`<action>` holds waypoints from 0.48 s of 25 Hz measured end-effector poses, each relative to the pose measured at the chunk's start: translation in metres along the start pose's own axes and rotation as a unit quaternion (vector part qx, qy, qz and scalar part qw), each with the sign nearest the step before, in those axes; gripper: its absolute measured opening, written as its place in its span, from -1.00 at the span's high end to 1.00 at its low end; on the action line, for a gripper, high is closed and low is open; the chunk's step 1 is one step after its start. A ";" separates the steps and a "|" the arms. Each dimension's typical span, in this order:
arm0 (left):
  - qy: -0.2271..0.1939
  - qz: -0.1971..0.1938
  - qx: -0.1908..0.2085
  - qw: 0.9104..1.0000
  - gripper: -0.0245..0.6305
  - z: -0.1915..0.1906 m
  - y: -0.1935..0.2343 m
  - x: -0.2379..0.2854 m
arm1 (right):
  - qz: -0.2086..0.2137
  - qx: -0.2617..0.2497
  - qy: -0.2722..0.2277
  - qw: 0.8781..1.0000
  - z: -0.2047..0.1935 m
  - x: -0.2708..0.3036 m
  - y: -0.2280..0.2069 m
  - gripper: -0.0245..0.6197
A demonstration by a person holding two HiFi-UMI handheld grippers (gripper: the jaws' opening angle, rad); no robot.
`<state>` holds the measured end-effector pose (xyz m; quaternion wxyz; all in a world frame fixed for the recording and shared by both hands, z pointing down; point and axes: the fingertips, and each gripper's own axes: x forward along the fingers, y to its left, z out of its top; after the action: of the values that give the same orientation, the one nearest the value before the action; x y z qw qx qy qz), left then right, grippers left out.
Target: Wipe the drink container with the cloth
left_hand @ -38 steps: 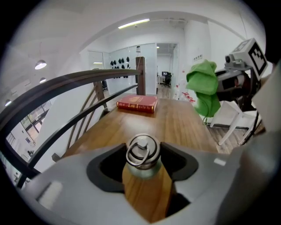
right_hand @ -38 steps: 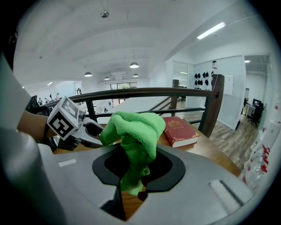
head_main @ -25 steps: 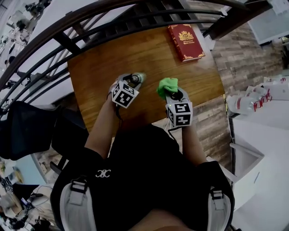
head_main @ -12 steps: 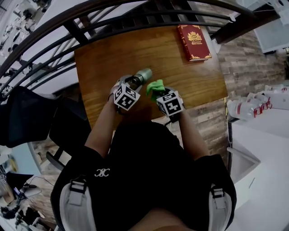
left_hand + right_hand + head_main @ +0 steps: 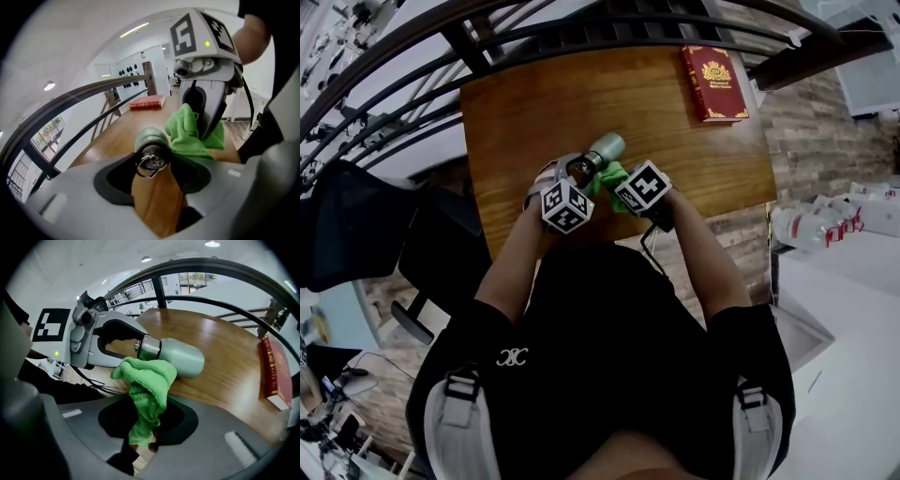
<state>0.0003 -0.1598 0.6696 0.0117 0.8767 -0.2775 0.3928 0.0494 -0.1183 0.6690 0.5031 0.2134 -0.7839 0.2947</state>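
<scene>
Your left gripper (image 5: 579, 169) clamps the pale green drink container (image 5: 606, 147) by its capped end, holding it sideways, while your right gripper (image 5: 143, 434) pinches the green cloth (image 5: 147, 380), bunched against the container beside its cap.

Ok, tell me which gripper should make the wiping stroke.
Right. The right gripper is shut on the green cloth, which lies against the drink container; the left gripper is shut on its cap end, steadying it.
</scene>
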 end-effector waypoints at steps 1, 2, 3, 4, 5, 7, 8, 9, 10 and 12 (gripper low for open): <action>-0.002 0.002 0.006 1.000 0.06 0.000 -0.002 0.000 | 0.003 -0.004 0.006 1.000 0.001 0.003 0.002 0.64; -0.003 0.003 0.012 1.000 0.06 0.001 -0.004 0.000 | 0.007 -0.004 0.008 1.000 0.003 0.005 0.002 0.64; -0.004 0.005 0.017 1.000 0.06 0.001 -0.005 0.001 | 0.012 0.000 0.010 1.000 0.006 0.008 0.003 0.64; -0.002 0.006 0.021 1.000 0.07 0.000 -0.006 0.002 | 0.017 0.007 0.012 1.000 0.010 0.011 0.003 0.64; 0.000 0.008 0.022 1.000 0.07 -0.001 -0.005 0.002 | 0.021 0.013 0.014 1.000 0.012 0.013 0.003 0.64; 0.004 0.009 0.022 1.000 0.07 -0.002 -0.005 0.003 | 0.029 0.022 0.019 0.999 0.014 0.017 0.003 0.64; 0.005 0.008 0.022 1.000 0.07 -0.002 -0.005 0.003 | 0.033 0.026 0.020 0.999 0.013 0.018 0.003 0.64; 0.005 0.007 0.021 1.000 0.07 -0.002 -0.006 0.003 | 0.036 0.029 0.021 0.999 0.012 0.018 0.002 0.64; 0.004 0.006 0.020 1.000 0.07 -0.002 -0.006 0.003 | 0.037 0.032 0.020 0.999 0.010 0.018 0.000 0.63; 0.002 0.005 0.014 1.000 0.07 0.000 -0.007 0.002 | 0.036 0.039 0.017 0.998 0.007 0.020 -0.005 0.62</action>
<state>0.0046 -0.1549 0.6721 -0.0020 0.8745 -0.2761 0.3988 0.0398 -0.1277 0.6857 0.4971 0.1994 -0.7703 0.3461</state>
